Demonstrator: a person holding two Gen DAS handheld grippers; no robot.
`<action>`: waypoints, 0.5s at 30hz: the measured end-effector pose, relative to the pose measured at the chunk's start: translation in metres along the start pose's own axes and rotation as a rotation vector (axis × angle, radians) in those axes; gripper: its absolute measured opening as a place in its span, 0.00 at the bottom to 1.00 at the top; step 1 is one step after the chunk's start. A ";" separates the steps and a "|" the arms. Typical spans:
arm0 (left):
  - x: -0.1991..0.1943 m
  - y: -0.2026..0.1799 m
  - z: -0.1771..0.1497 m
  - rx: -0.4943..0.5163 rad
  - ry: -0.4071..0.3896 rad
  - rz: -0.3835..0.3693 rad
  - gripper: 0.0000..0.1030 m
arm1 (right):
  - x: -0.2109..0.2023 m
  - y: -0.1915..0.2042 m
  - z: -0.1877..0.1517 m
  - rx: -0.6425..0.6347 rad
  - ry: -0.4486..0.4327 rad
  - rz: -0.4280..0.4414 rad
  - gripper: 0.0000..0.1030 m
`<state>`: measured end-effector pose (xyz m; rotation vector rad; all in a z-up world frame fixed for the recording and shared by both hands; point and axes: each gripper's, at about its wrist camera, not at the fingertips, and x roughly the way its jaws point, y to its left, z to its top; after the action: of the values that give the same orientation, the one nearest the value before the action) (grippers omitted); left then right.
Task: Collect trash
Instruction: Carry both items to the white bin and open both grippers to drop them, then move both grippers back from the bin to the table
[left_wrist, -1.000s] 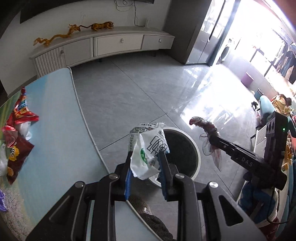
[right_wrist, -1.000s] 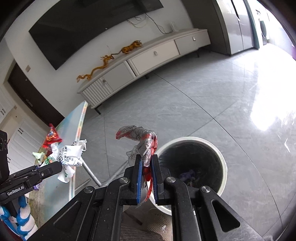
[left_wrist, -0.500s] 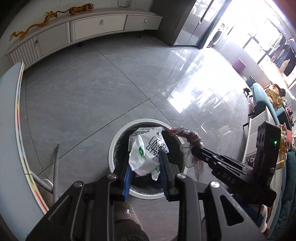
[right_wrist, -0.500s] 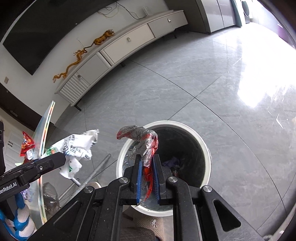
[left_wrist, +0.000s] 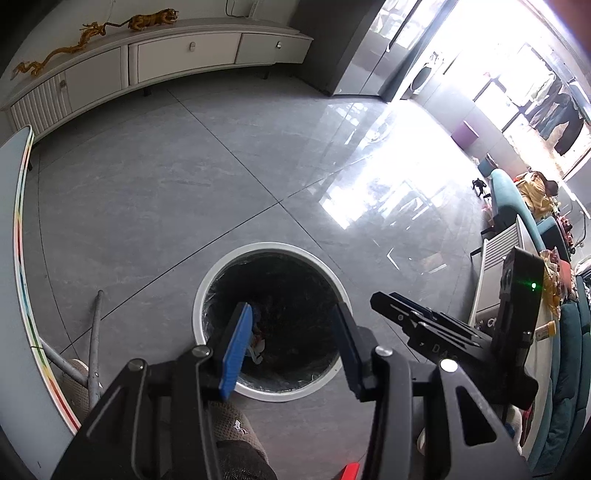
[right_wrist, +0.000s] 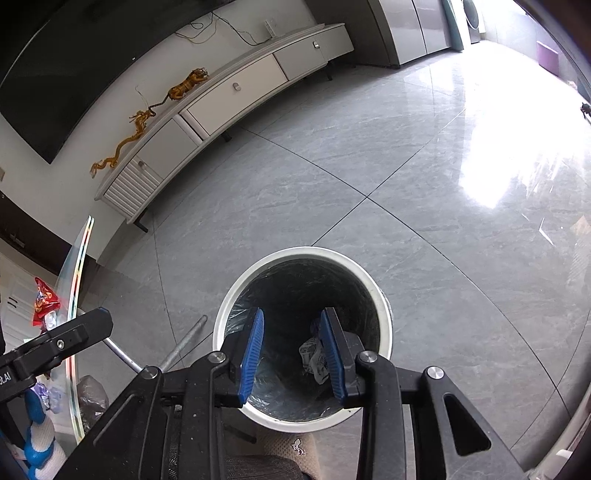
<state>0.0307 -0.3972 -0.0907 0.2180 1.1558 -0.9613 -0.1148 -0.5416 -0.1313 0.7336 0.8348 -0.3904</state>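
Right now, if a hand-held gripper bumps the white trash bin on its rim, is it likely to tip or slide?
The white trash bin looks tall and narrow, so tipping seems possible. It holds only a few wrappers, so it is probably light. The glossy tile floor may let it slide.

floor (left_wrist: 155, 192): grey tiles, sunlit | cabinet (right_wrist: 236, 96): white, against wall

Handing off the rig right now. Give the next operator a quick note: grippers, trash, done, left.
Left gripper: open, empty, above the trash bin.
Right gripper: open, empty, above the same bin.
Done: crumpled wrappers lie at the bin's bottom.
Left: a red snack bag and other litter by the glass table; fetch those next.
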 end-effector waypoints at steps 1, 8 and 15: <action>-0.004 -0.001 -0.002 0.003 -0.007 0.001 0.42 | -0.003 0.001 0.000 -0.002 -0.005 0.000 0.30; -0.038 -0.004 -0.013 0.028 -0.067 0.025 0.42 | -0.018 0.018 0.000 -0.029 -0.034 0.004 0.31; -0.085 0.009 -0.033 0.011 -0.146 0.056 0.51 | -0.034 0.051 0.000 -0.088 -0.068 0.021 0.34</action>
<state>0.0094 -0.3270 -0.0359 0.1850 1.0063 -0.9188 -0.1069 -0.5047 -0.0826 0.6436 0.7750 -0.3552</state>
